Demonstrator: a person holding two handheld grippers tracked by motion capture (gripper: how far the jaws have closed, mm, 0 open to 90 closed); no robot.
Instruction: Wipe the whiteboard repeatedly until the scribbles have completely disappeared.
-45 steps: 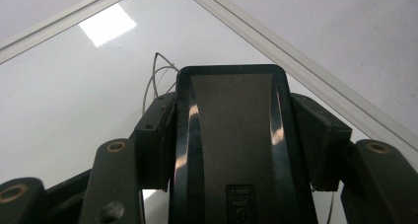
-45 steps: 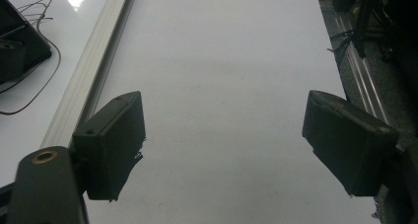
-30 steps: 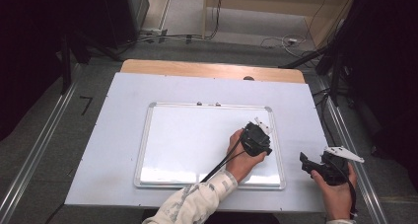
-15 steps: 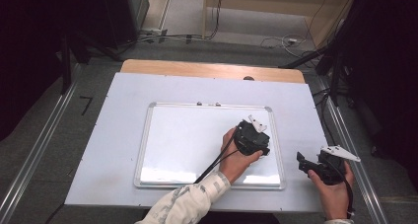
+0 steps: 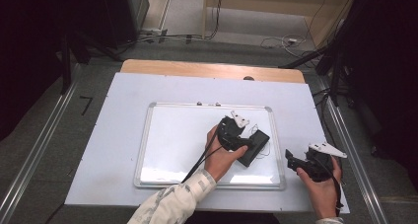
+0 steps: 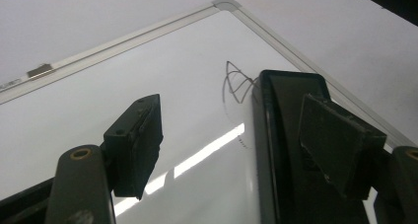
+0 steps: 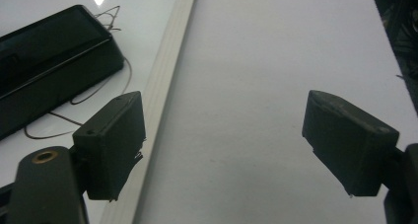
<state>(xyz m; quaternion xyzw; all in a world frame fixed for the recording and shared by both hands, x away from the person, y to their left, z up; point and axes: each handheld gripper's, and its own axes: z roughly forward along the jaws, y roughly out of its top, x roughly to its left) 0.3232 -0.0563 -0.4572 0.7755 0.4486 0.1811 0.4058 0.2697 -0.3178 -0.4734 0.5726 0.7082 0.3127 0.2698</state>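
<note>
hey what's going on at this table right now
A person holds a gripper in each hand over a whiteboard. The left gripper has just been opening over a black eraser lying on the board beside some pen scribbles; nothing is clamped. The right gripper hovers open above the table, off the board's right edge.

No legible text, brand, number or sign in any view. Whiteboard: top frame carries small label at left end in left gripper view, print too small and blurred to read. Pen scribble on board surface beside black eraser: looping lines, no letters or digits. Eraser: no marking visible. Table sheet: blank.
</note>
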